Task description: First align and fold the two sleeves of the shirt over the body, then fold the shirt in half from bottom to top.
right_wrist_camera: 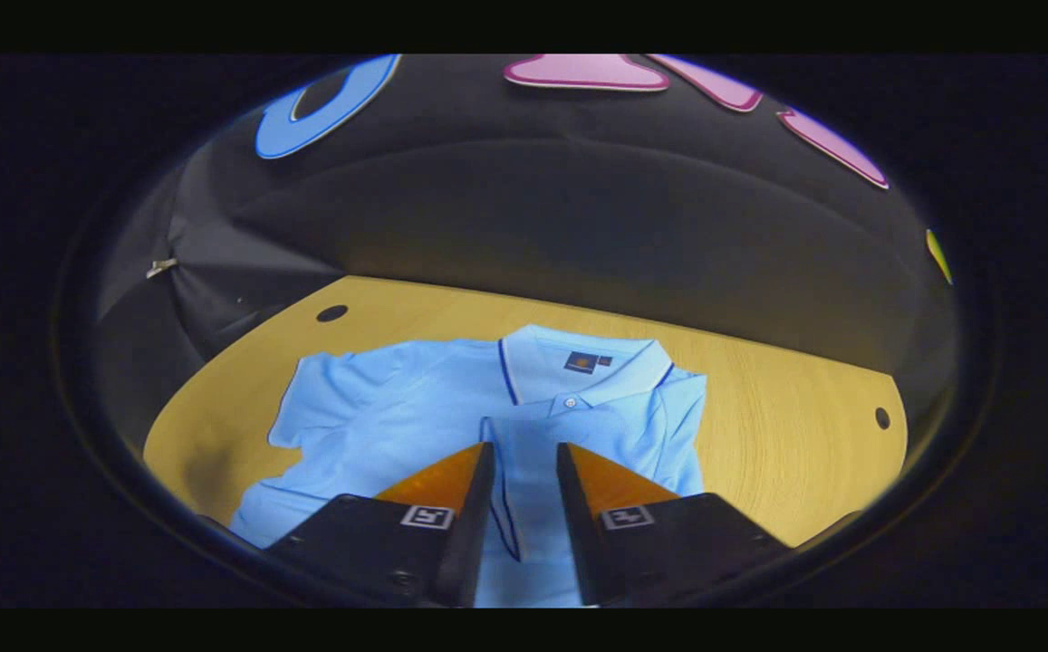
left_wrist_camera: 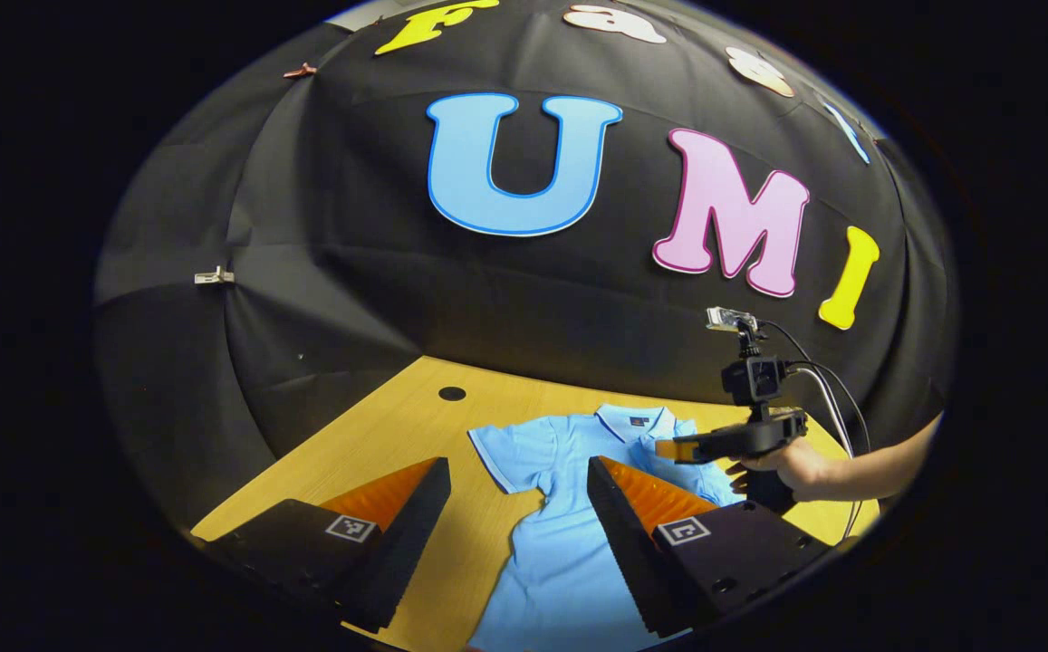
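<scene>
A light blue polo shirt lies face up on the wooden table, collar toward the wall. In the right gripper view one sleeve is folded over the chest, while the other sleeve lies spread out flat. My right gripper hovers over the folded sleeve, fingers a little apart, the fabric lying flat in the gap. In the left gripper view a hand holds that right gripper over the shirt's far shoulder. My left gripper stands wide open above the spread sleeve and side.
The black cloth wall closes in the table's far and left sides. Small round holes sit in the tabletop. Bare wood lies beside the folded side of the shirt. Cables trail from the right gripper.
</scene>
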Tool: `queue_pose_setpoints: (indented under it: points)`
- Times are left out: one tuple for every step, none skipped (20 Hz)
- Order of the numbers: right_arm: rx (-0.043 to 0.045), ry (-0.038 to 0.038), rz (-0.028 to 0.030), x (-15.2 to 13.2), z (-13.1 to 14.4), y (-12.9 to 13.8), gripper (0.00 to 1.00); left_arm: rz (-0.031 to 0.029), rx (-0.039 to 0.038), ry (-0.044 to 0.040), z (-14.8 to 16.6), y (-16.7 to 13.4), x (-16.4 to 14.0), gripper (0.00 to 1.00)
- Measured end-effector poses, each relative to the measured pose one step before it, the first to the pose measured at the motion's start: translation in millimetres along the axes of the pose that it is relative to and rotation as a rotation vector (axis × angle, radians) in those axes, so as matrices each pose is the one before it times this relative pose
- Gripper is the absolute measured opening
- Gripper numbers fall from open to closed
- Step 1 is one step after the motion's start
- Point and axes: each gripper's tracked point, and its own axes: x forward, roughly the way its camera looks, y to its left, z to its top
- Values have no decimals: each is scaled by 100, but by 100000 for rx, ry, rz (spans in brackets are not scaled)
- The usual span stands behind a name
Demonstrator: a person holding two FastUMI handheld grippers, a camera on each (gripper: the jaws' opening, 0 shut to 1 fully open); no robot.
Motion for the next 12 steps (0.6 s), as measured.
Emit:
queue_pose_setpoints:
  points:
    - [-791, -251, -669, -742, -541, -184, 63, -278, 443, 1356, -337, -18, 1565, 97]
    - [368, -59, -1058, -879, -451, -502, 83, -306, 1209, 305, -35, -4, 1350, 97]
    - [-488, -941, -1726, -991, -125, -717, 96, -196, 1321, 164, -22, 76, 1108, 97]
    - [-342, -1834, -1896, -1109, 52, -829, 100, -107, 1420, 839, -103, 89, 1235, 97]
    - [-189, -1982, -1436, -1135, 158, -784, 98, -282, 1074, 1282, -85, 51, 1323, 96]
    - [-184, -1902, -1798, -1227, 145, -945, 98, 83, 863, 928, -115, 130, 1435, 96]
    - [-391, -1960, -1646, -1204, 247, -967, 98, 357, 54, 1122, -42, 233, 1475, 97]
    - [-804, -2195, -1645, -1181, 275, -1059, 98, -458, -332, 1623, -336, 127, 1497, 96]
    - [-1271, -2284, -1674, -1090, 449, -1003, 98, 640, -46, 2539, -423, 407, 1762, 97]
    - [-1081, -2076, -1442, -1444, 408, -1280, 98, 893, 333, 1739, -386, 419, 1602, 96]
    - [-708, -1806, -1264, -1203, 404, -1058, 98, 728, 92, 1968, -293, 403, 1722, 97]
    - [-277, -1555, -768, -978, 210, -927, 98, 789, 24, 2111, -440, 370, 1611, 97]
